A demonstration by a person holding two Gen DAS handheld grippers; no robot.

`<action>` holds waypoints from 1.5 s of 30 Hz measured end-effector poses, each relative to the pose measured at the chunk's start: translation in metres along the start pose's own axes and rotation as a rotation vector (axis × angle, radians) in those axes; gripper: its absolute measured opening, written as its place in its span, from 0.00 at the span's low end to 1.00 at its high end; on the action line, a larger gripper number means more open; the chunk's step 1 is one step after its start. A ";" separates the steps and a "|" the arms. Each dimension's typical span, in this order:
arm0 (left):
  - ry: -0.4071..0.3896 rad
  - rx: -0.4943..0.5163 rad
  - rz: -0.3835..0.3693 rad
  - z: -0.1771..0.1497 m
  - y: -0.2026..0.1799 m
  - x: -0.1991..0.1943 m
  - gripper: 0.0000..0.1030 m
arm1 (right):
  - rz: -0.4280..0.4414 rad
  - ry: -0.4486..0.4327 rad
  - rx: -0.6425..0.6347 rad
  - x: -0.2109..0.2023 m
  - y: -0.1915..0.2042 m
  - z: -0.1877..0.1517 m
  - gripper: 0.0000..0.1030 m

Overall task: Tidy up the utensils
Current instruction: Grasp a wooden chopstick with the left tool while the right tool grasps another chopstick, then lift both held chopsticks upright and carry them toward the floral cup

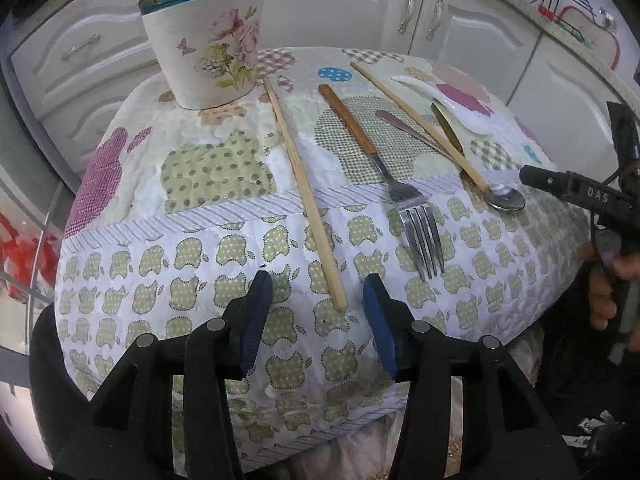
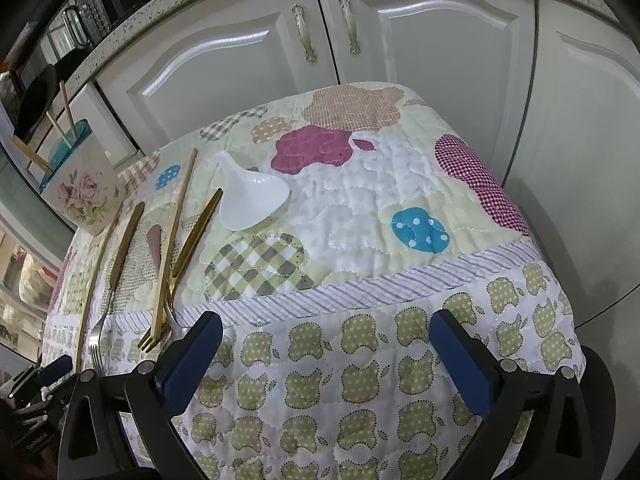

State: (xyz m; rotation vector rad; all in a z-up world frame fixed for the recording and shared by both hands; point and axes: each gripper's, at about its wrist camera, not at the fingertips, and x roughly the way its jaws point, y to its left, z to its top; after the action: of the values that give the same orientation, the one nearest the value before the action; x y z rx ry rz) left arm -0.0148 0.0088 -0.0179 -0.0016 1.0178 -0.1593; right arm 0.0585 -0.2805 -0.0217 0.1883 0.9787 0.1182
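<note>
1. White kitchen cabinets (image 2: 400, 60) stand behind a table draped in a quilted patchwork cloth (image 2: 360, 208), where loose utensils await sorting.
2. At the far left, well ahead of the left gripper (image 1: 316, 292), a floral cup (image 1: 204, 48) with a teal lining holds several wooden sticks.
3. Both grippers hover over the near edge, fingers spread wide and gripping nothing; the right gripper (image 2: 326, 334) shows the same empty gap.
4. Straight ahead of the left gripper, a lone chopstick (image 1: 304, 192) lies with its near tip almost between the fingers.
5. Just right of it lie a wooden-handled fork (image 1: 384, 176) and a long-handled spoon (image 1: 436, 136); a white ceramic spoon (image 2: 248, 196) rests farther off, ahead and left of the right gripper.
6. The step in hand appears to be picking the chopstick: the left gripper would need to edge forward, pinch the tip, and carry it up to the cup.
</note>
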 end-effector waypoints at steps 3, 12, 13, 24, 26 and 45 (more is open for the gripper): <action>-0.007 0.000 0.004 0.000 0.000 0.000 0.15 | -0.004 0.003 -0.001 0.000 0.000 0.000 1.00; -0.138 -0.041 0.050 0.008 0.013 -0.020 0.04 | 0.176 -0.130 -0.102 -0.033 0.027 0.009 0.80; -0.132 -0.052 0.051 0.009 0.015 -0.018 0.04 | 0.231 -0.122 -0.144 -0.032 0.038 0.012 0.71; -0.072 -0.104 0.016 0.008 0.026 -0.004 0.04 | 0.242 0.045 -0.321 0.013 0.095 0.002 0.09; -0.065 -0.106 0.012 0.008 0.026 -0.002 0.04 | 0.223 0.052 -0.328 0.015 0.095 0.002 0.09; -0.248 -0.133 -0.004 0.036 0.039 -0.066 0.04 | 0.254 -0.135 -0.244 -0.062 0.084 0.038 0.05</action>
State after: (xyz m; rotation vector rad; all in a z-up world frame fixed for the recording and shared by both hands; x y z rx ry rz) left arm -0.0132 0.0533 0.0546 -0.1417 0.7794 -0.0920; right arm 0.0549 -0.2134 0.0671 0.0941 0.7954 0.4498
